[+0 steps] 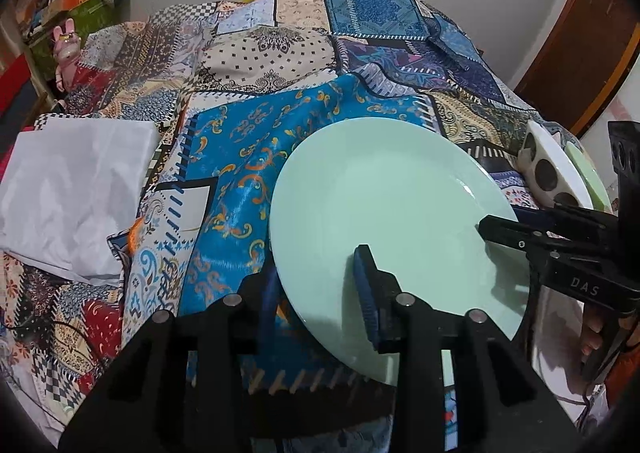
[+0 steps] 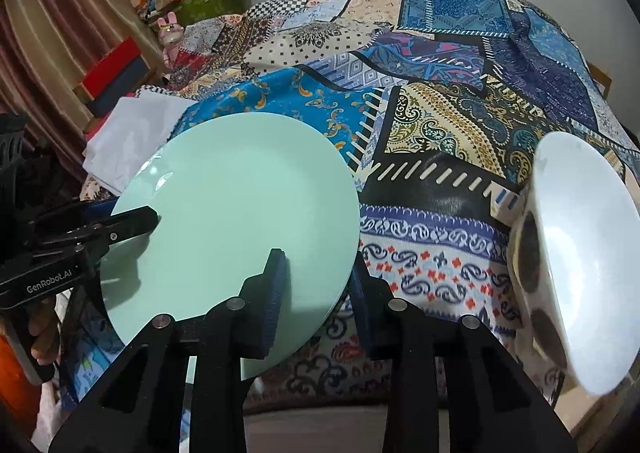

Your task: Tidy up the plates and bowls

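Observation:
A pale green plate is held tilted above the patterned tablecloth; it also shows in the right wrist view. My left gripper grips the plate's near left rim, one finger above and one below. My right gripper grips the plate's opposite rim the same way; it shows in the left wrist view. The left gripper shows in the right wrist view. A white bowl with dark spots stands tilted on its side at the right, and shows in the left wrist view.
A folded white cloth lies at the table's left. A light green plate edge sits behind the spotted bowl. Boxes and a pink toy rabbit stand on shelves at the far left. A wooden door is at the right.

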